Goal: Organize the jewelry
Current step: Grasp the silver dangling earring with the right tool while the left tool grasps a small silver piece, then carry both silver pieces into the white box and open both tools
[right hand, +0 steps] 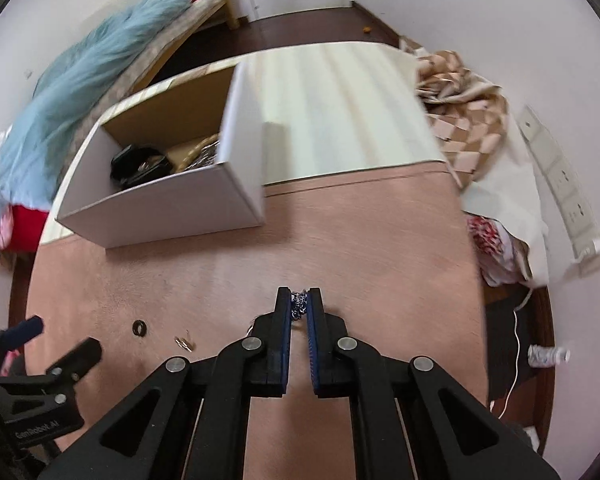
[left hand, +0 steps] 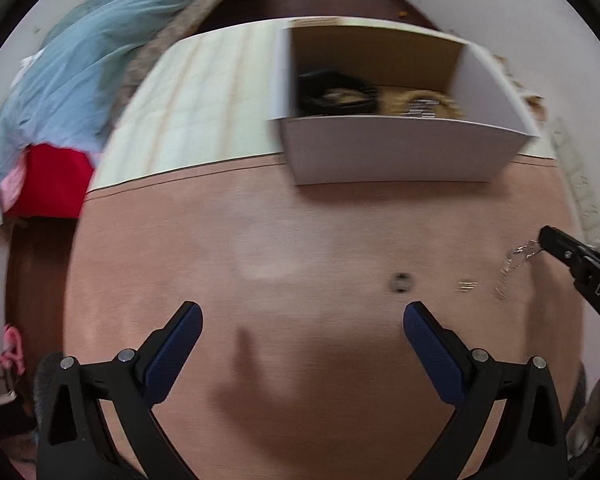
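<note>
Silver chain (right hand: 299,305) pinched between the nearly closed blue pads of the right gripper (right hand: 300,300), above the pink tabletop (right hand: 380,248); in the left wrist view, same chain (left hand: 514,262) seen dangling loose from the fingertips. Left gripper (left hand: 302,320) spread wide, holding nothing. Dark ring (right hand: 139,327) and small paired rings (right hand: 184,343) flat on the table, between the grippers. White box (right hand: 172,204) farther back, containing a black pouch (right hand: 138,166) and gold-toned pieces, blurred.
</note>
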